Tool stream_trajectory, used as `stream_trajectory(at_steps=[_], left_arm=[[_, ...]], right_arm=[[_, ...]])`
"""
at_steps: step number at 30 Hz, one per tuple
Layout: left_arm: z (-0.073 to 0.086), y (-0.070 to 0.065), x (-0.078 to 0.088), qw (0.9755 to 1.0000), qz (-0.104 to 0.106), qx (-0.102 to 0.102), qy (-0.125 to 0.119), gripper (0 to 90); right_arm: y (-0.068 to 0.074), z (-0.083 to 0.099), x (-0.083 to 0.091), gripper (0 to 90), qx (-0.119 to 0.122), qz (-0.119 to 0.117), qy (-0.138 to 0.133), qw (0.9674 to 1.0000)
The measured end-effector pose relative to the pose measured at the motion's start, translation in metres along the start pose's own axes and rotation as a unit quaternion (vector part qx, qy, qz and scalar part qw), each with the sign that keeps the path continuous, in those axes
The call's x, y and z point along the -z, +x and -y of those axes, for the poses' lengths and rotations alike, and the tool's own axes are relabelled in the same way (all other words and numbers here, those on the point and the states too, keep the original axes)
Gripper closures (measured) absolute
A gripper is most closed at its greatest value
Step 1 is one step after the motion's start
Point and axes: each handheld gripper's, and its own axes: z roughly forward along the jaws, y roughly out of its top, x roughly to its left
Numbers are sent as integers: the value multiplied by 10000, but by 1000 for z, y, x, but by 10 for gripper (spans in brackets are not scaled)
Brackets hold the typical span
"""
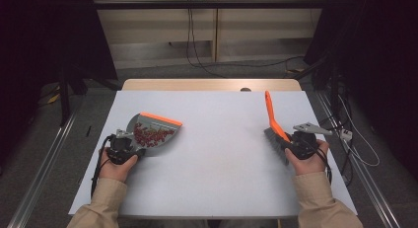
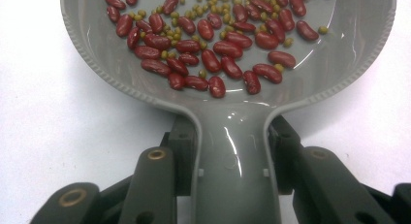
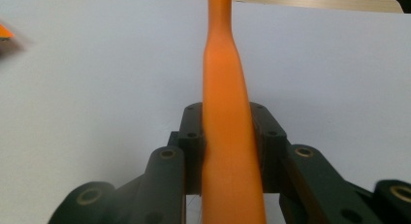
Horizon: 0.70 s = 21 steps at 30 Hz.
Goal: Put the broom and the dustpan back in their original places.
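- Your left gripper [image 2: 232, 161] is clamped on the grey handle of the dustpan [image 2: 228, 95]; the black jaws press it from both sides, right in front of that gripper's camera.
- Past the handle, the pan's bowl holds red kidney beans [image 2: 213, 44] mixed with small green beans [image 2: 167, 54], spread across its floor.
- Your right gripper [image 3: 228, 146] is gripping the orange brush [image 3: 225, 112] by its handle, which runs straight up between the jaws.
- From above, the pan sits at the left of the table [image 1: 217, 154], orange lip pointing right, and the brush stands at the right, bristles down near the surface and handle tip leaning away from you.
- Judging by the loaded pan and the bare top, the sweeping looks finished; what remains is disposing of the load.
- For that, keep the pan level as you lift, or the beans will roll over the lip; set the brush down clear of it.
- Beyond the pale sheet you have a wooden table edge, dark curtains either side, cables on the floor [image 1: 197, 65] and a light wall panel.
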Motion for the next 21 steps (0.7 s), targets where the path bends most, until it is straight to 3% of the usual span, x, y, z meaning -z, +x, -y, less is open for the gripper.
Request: stream_trajectory(at_steps=[9,12,21], left_arm=[[-1,0,-4,9998,-134,170,-33,639],[-1,-1,-5,9998,-136,135,-41,637],[2,-9,1,9992,159,315,-185,501]], right_arm=[[-9,2,2,710,-52,101,-9,9999],[-12,3,3,710,-74,167,-20,9998],[-20,5,3,709,-116,336,0,9994]])
